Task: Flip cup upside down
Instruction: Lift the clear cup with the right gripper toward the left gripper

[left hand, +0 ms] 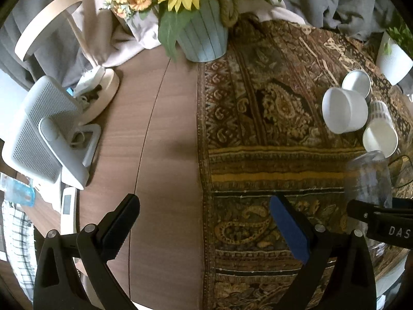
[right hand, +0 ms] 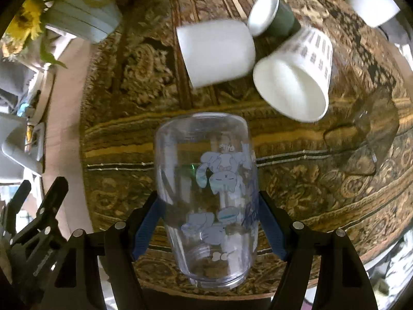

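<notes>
A clear plastic cup (right hand: 206, 193) printed with blue cartoon rabbits sits between the two fingers of my right gripper (right hand: 210, 222), which is shut on its sides. The cup's rim points away from the camera and its base points toward it, held above the patterned cloth (right hand: 129, 90). The same cup (left hand: 369, 178) shows at the right edge of the left wrist view, beside the right gripper's black body (left hand: 382, 219). My left gripper (left hand: 204, 222) is open and empty above the cloth's left edge.
A plain white cup (right hand: 216, 54), a dark green cup (right hand: 273, 13) and a patterned white paper cup (right hand: 294, 75) lie on their sides on the cloth. A clear cup (right hand: 366, 139) lies at right. A sunflower pot (left hand: 201, 36), a lamp (left hand: 100, 95) and a white fan (left hand: 44, 129) stand at left.
</notes>
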### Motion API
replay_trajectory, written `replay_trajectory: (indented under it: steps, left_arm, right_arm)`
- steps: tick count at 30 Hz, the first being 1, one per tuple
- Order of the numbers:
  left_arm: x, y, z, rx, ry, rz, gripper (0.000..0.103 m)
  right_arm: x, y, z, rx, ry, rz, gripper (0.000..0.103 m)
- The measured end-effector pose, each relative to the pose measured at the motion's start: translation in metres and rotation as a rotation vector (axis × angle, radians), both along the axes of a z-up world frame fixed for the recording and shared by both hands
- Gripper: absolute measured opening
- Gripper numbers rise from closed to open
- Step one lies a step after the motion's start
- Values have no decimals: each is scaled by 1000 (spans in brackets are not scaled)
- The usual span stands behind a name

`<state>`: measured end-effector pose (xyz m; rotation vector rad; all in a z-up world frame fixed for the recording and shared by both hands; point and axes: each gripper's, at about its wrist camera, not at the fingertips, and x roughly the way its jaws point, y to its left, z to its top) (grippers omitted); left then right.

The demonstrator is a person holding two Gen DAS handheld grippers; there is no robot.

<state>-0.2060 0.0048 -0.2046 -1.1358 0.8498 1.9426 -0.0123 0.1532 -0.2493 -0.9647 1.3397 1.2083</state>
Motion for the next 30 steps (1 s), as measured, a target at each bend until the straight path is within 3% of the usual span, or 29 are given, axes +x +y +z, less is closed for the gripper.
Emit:
replay_trajectory:
  steps: [9,11,17,23,30]
  left_arm:
    - [6,-1,-10,-22,-23,-18,103]
    - [9,-2,-7,-17,-28,-17,103]
    - [25,1,14,29,-32,-43,103]
    - [52,23,29,56,-114,-109,103]
    - [93,58,19,8,-230,-181,103]
  right_arm:
    - [-4,-1,-9,19,-44,41,74]
    - [-4,-3,-6,33,-50,44,79]
    - [11,-28,35,151,-78,19,79]
    - [51,-42,73,234,-84,-67,80]
    - [100,-46,78,254,-71,-141,80]
